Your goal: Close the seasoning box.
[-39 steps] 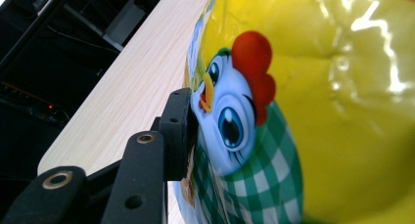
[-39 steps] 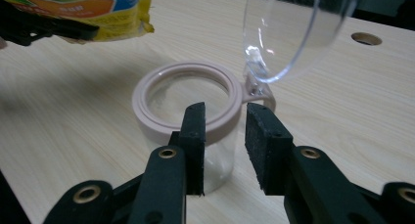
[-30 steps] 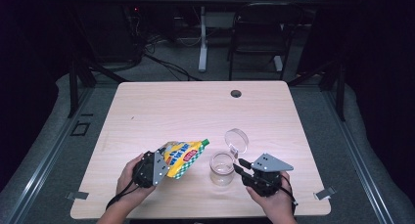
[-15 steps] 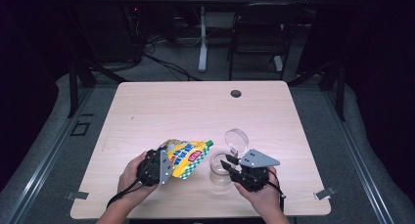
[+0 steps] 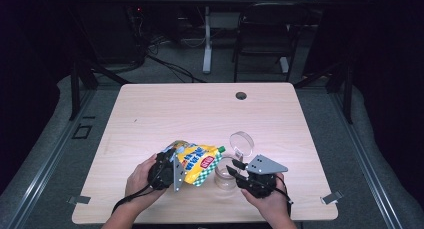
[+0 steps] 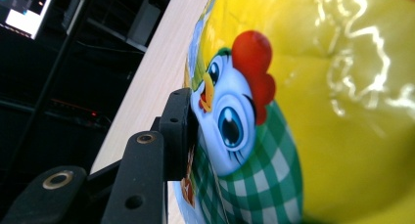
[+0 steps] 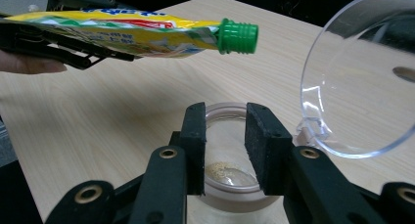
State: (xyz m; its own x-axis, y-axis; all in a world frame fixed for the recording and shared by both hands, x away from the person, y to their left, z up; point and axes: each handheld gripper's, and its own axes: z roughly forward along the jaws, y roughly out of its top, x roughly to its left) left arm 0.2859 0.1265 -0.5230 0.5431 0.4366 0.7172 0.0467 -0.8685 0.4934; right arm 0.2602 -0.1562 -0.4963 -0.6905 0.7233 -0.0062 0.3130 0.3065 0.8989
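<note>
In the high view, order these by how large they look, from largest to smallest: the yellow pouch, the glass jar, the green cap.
1. Yellow pouch
2. Glass jar
3. Green cap

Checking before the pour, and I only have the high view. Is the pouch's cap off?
Observer: No. In the right gripper view the green cap is on the pouch.
Operator: Anything in the jar?
Observer: A little tan powder on the bottom. The clear lid is swung open.
Operator: Is the left claw really gripping?
Observer: Yes. In the left gripper view one pad presses into the pouch beside the printed chicken. The other jaw is hidden behind the pouch.
</note>
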